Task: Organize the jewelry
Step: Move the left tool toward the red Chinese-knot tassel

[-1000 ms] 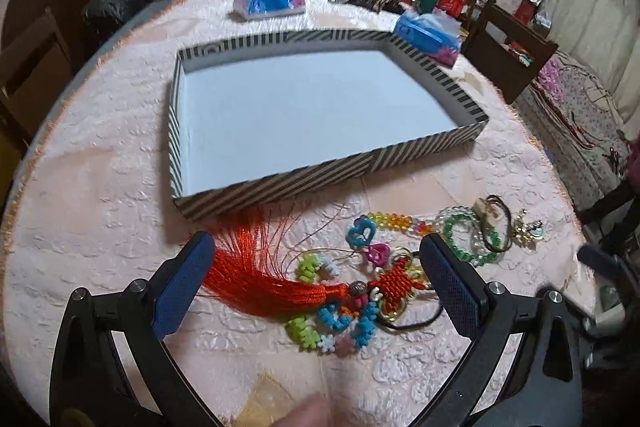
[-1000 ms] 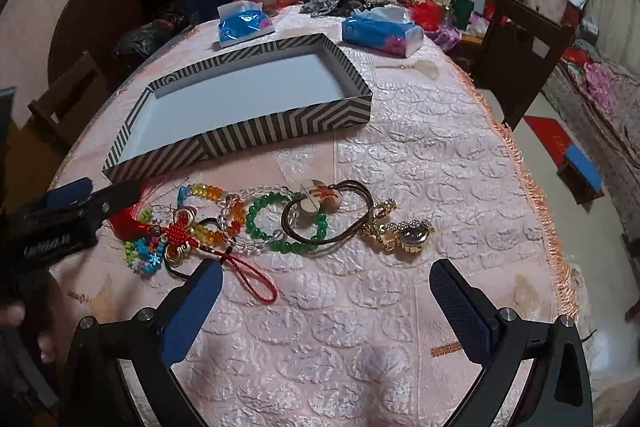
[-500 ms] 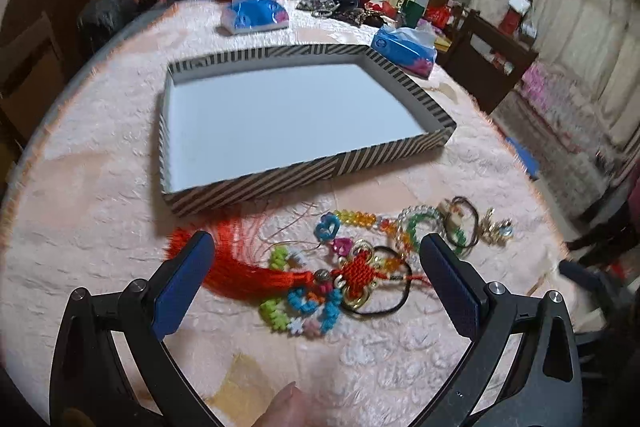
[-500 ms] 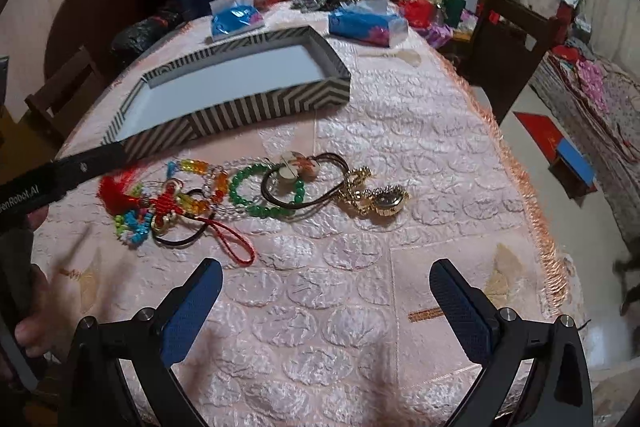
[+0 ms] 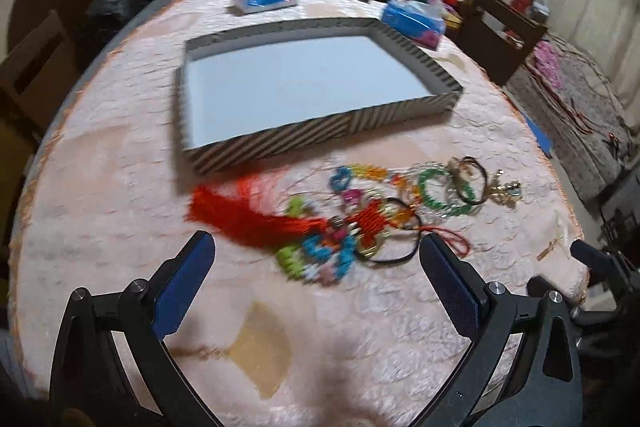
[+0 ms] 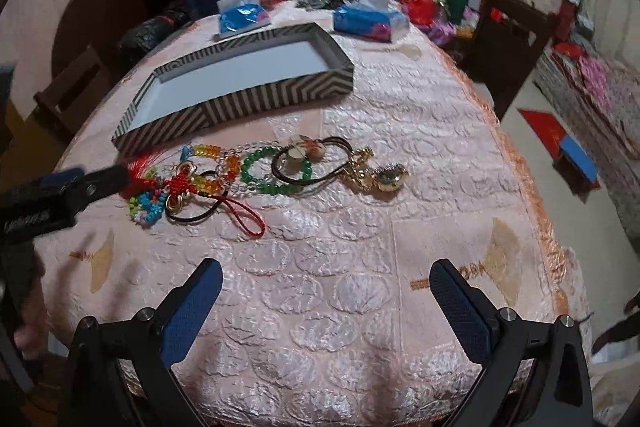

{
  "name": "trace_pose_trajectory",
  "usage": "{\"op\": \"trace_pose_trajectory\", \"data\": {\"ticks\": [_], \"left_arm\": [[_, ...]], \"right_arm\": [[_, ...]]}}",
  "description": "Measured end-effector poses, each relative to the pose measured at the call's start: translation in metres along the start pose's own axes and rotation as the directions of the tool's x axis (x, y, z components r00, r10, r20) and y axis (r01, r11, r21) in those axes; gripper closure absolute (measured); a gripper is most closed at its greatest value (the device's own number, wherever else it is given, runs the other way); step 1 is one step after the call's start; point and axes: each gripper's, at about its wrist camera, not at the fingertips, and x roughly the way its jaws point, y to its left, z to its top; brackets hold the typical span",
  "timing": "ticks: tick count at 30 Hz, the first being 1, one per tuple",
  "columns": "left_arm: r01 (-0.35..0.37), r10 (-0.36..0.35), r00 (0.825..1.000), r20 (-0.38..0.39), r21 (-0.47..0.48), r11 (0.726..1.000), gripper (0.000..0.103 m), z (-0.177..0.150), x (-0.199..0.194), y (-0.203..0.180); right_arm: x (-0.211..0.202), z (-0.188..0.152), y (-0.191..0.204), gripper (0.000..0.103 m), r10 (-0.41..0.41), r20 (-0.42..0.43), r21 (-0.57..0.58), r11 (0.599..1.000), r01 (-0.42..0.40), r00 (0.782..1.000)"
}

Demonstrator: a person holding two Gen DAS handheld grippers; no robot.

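Currently, both the left hand-held gripper (image 5: 316, 259) and right hand-held gripper (image 6: 326, 279) are spread wide, holding nothing. Jewelry pile (image 6: 256, 175) lies on the tabletop (image 6: 360, 267) ahead of both; the striped tray (image 5: 320, 131) sits beyond it.

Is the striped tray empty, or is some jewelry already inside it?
Empty: the striped tray shows only its bare white floor; the jewelry lies on the tablecloth in front of it.

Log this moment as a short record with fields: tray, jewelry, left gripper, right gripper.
tray: striped tray, nothing in it, on the pink tablecloth
jewelry: all on the cloth in front of the tray; red tassel knot, green bead bracelet, gold charm among them
left gripper: left gripper open, holding nothing, by the tassel
right gripper: right gripper open, holding nothing, short of the jewelry
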Motion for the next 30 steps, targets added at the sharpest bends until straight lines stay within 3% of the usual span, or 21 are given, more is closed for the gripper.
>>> {"op": "trace_pose_trajectory", "data": {"ticks": [6,15,23,30], "left_arm": [[-0.045,0.048,0.996,0.077,-0.048,0.998,0.001,-0.011,-0.016,0.019],[-0.03,0.032,0.999,0.027,-0.069,0.997,0.001,-0.014,0.003,0.042],[0.007,-0.008,1.0,-0.008,-0.078,0.997,0.001,-0.028,0.022,0.069],[0.006,-0.007,1.0,-0.014,-0.053,0.999,0.001,-0.023,0.025,0.054]], "right_arm": [[0.001,0.015,0.003,0.0,0.017,0.003,0.01,1.0,-0.017,1.0],[0.006,0.023,-0.016,0.0,0.04,-0.007,0.067,0.997,-0.039,0.999],[0.015,0.019,-0.03,0.0,-0.004,-0.039,0.085,0.996,0.007,0.999],[0.02,0.023,-0.025,0.0,-0.011,-0.046,0.069,0.997,0.014,0.999]]}}
